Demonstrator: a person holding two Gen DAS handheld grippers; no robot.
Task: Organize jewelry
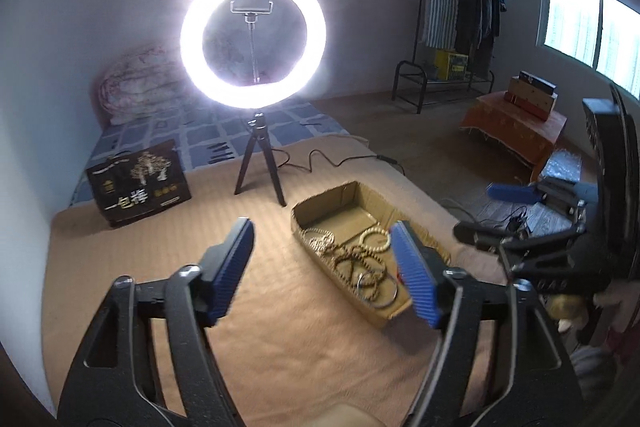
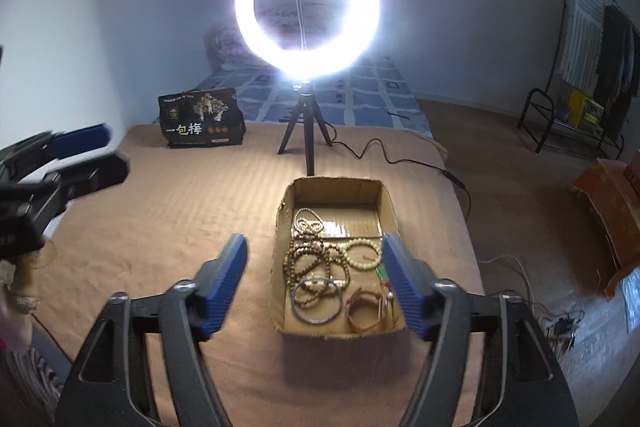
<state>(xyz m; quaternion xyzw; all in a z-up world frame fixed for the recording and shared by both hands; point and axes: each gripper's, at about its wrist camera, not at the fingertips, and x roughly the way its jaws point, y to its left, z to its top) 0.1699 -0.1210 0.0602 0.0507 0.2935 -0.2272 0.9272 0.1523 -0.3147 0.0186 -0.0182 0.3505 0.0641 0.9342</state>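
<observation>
An open cardboard box point(image 2: 386, 203) lies on the tan bed cover and holds jewelry: brown bead strands point(image 2: 308, 255), a pale bead bracelet point(image 2: 362, 255), a metal bangle point(image 2: 316, 301) and a red cord bracelet point(image 2: 362, 311). The box also shows in the left wrist view point(image 1: 340, 203). My right gripper point(image 2: 316, 285) is open and empty, above the box's near end. My left gripper point(image 1: 326, 271) is open and empty, left of the box; it shows at the left edge of the right wrist view point(image 2: 86, 155).
A lit ring light on a black tripod point(image 2: 306, 139) stands behind the box, its cable point(image 2: 384, 155) trailing right. A dark printed bag point(image 2: 202, 125) sits at the back left. The bed edge drops to the floor at the right, with an orange-covered low table point(image 1: 516, 131).
</observation>
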